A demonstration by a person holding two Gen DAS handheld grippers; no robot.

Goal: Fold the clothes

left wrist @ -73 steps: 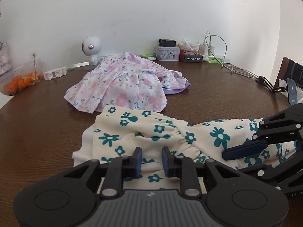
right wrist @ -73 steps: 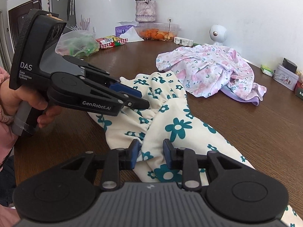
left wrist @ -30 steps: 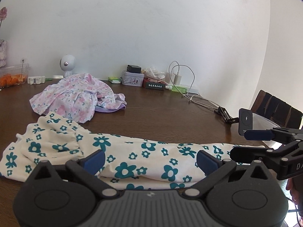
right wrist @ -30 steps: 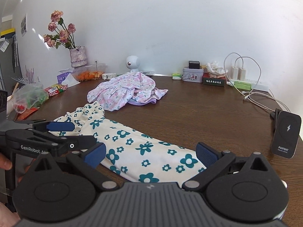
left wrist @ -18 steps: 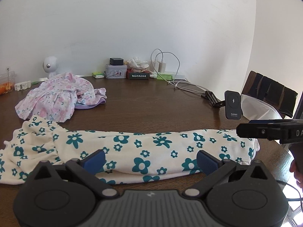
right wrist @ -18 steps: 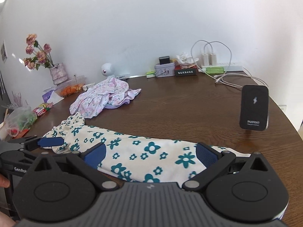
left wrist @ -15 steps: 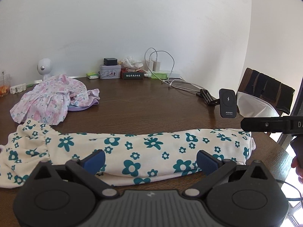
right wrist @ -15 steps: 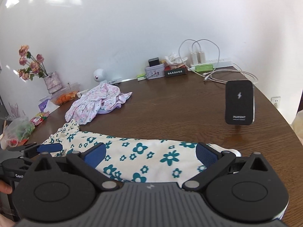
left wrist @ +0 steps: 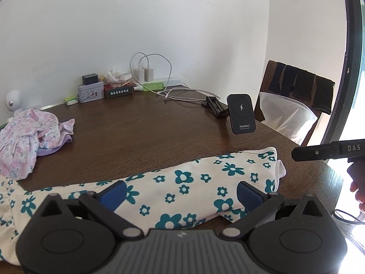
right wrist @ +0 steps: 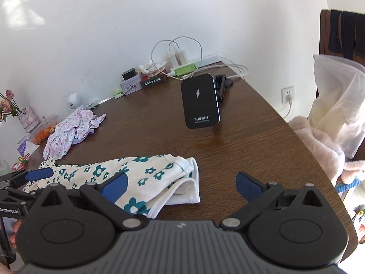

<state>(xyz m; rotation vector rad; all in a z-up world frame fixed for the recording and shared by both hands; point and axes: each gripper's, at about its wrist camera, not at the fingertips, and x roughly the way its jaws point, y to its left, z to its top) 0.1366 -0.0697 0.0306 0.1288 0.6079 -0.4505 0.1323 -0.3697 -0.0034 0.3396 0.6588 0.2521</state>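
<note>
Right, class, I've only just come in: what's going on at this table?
A person is folding clothes with a hand-held gripper in each hand. Both the left hand-held gripper and the right hand-held gripper are open and hold nothing. A cream garment with teal flowers lies stretched in a long band along the near edge of the wooden table. A pink floral garment sits crumpled farther back, untouched. A black phone charger stands beyond the cream one.

cream garment [left wrist: 182, 182] with teal flowers, pink floral dress [left wrist: 27, 137]
</note>
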